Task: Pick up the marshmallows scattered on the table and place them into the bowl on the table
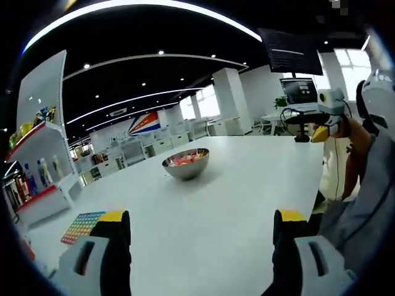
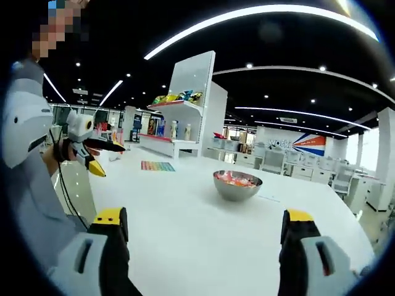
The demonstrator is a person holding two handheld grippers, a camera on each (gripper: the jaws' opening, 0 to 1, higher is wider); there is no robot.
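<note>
A steel bowl [image 1: 186,165] [image 2: 237,186] stands in the middle of the white table [image 1: 234,203] [image 2: 185,228], with pink and white marshmallows [image 1: 185,158] [image 2: 234,179] heaped inside it. My left gripper [image 1: 202,227] is open above the table's near edge, well short of the bowl, with nothing between its yellow-tipped fingers [image 1: 114,217]. My right gripper [image 2: 203,225] is also open and holds nothing, at another side of the table. Each gripper appears in the other's view, held up off the table: the right gripper [image 1: 322,120] and the left gripper [image 2: 87,148].
A colourful checkered mat [image 1: 83,226] [image 2: 158,166] lies near a table corner. A white display shelf [image 1: 40,172] [image 2: 185,117] with bottles stands behind it. The person's grey sleeve [image 1: 364,197] [image 2: 28,185] sits beside the table. Desks and chairs [image 2: 290,161] fill the background.
</note>
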